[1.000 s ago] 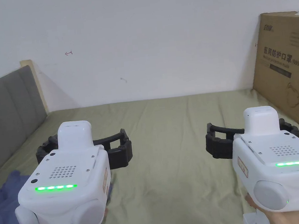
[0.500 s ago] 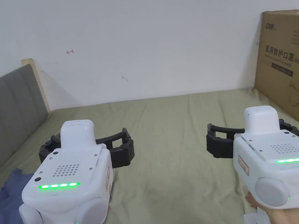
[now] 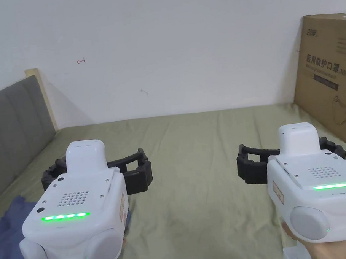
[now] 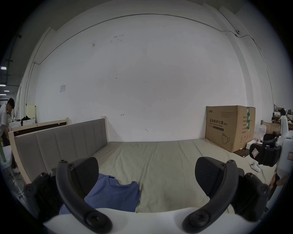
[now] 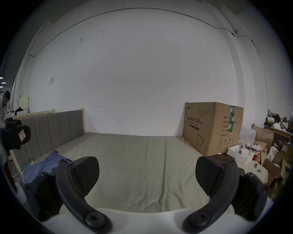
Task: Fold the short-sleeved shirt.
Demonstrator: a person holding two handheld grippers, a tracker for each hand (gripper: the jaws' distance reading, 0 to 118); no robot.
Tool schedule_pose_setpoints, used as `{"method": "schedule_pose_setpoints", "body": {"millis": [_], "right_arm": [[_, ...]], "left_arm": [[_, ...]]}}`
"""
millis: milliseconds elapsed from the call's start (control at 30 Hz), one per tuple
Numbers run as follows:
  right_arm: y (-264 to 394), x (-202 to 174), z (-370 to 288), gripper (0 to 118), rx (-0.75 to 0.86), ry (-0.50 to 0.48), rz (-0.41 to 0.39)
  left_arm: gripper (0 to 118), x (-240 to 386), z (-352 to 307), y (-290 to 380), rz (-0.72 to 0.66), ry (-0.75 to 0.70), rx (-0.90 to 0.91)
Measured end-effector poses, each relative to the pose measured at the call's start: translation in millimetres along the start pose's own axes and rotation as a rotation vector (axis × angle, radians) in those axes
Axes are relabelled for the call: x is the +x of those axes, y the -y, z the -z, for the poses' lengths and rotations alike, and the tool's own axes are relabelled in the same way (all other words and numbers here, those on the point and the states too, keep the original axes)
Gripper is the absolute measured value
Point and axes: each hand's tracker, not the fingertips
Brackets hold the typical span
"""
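Two white handheld grippers hovering side by side above an olive-green bed sheet (image 3: 199, 209) — left gripper (image 4: 146, 177) and right gripper (image 5: 147, 175) both gaping wide, gripping nothing, blue short-sleeved cotton shirt (image 4: 111, 196) lying crumpled near the grey padded headboard (image 4: 63, 145) — under the left gripper.

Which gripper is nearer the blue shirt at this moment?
Left. The left gripper hangs open just above and beside the blue shirt, while the right gripper, also open, sits well off across the bed.
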Motion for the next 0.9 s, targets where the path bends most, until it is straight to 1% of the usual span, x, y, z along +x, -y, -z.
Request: {"method": "schedule_pose_setpoints", "body": {"millis": [67,133,233,467,633,900], "right_arm": [[0.1,-0.6,-0.1,118,0.003,0.003,-0.003],[0.6,0.4,1.0,118,-0.004,-0.014,0.011],[2.4,1.3,1.3,118,-0.016,-0.012,0.030],[4.5,0.2,1.1,118,-0.013,-0.001,0.022],[3.3,-0.8,0.3,118,-0.002,-0.001,0.006],[4.1,-1.4,-1.0,118,0.004,-0.013,0.005]], "left_arm": [[118,-0.2,-0.1,-0.3,-0.004,0.000,-0.001],[118,-1.6,1.3,0.3,-0.009,0.010,-0.005],[118,-2.6,2.7,0.0,-0.010,0.010,-0.012],[118,-2.1,3.4,-0.3,-0.003,0.002,-0.015],[118,-4.0,4.4,-0.4,-0.030,0.011,-0.038],[118,-2.1,2.6,0.3,-0.006,0.005,-0.038]]}}
